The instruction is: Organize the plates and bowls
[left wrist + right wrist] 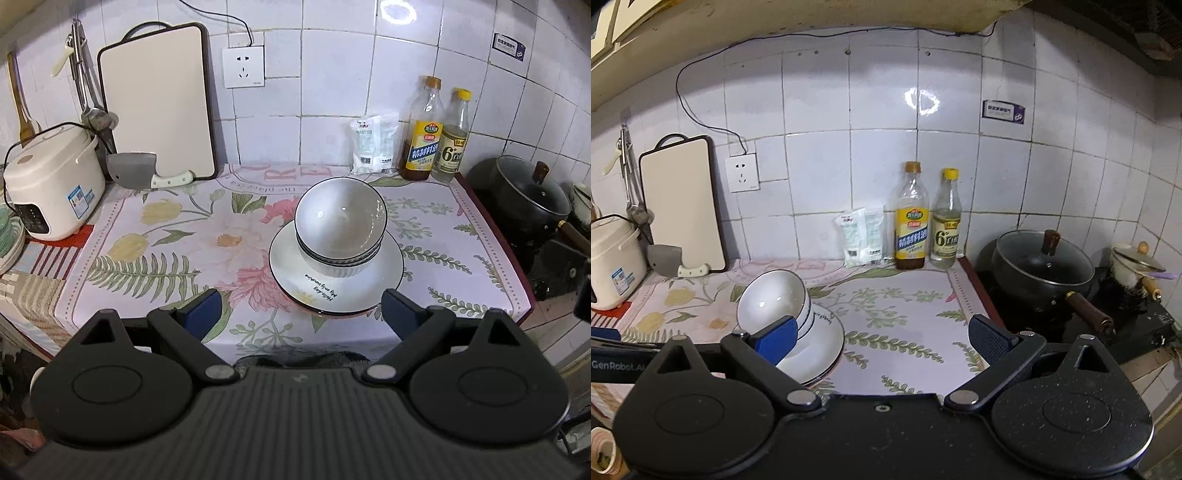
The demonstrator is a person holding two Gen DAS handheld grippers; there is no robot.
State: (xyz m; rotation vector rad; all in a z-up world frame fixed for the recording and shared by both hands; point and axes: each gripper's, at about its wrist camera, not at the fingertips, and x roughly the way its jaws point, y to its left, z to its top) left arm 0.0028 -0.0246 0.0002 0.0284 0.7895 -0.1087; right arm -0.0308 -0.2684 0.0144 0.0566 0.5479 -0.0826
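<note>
Floral cloth (177, 236) covers the counter; stacked bowls (340, 225) sit on plates (336, 275), tiled wall (332, 74) behind. Left gripper (301, 314) and right gripper (882, 341) both spread wide, holding nothing.

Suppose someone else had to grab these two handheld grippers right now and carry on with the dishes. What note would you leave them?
Left gripper: open, empty, hanging just short of the dishes.
Right gripper: open, empty, to the right of the dishes, above the floral cloth.
Dishes: the bowls sit nested on the stacked plates, mid-counter on the cloth. The bowl pile leans a little.
Done: bowls and plates appear gathered into one pile.
Left: perhaps straighten the leaning bowls. I cannot tell whether the pile is meant to move elsewhere. Approach gently, since a nudge might tip the bowls.
</note>
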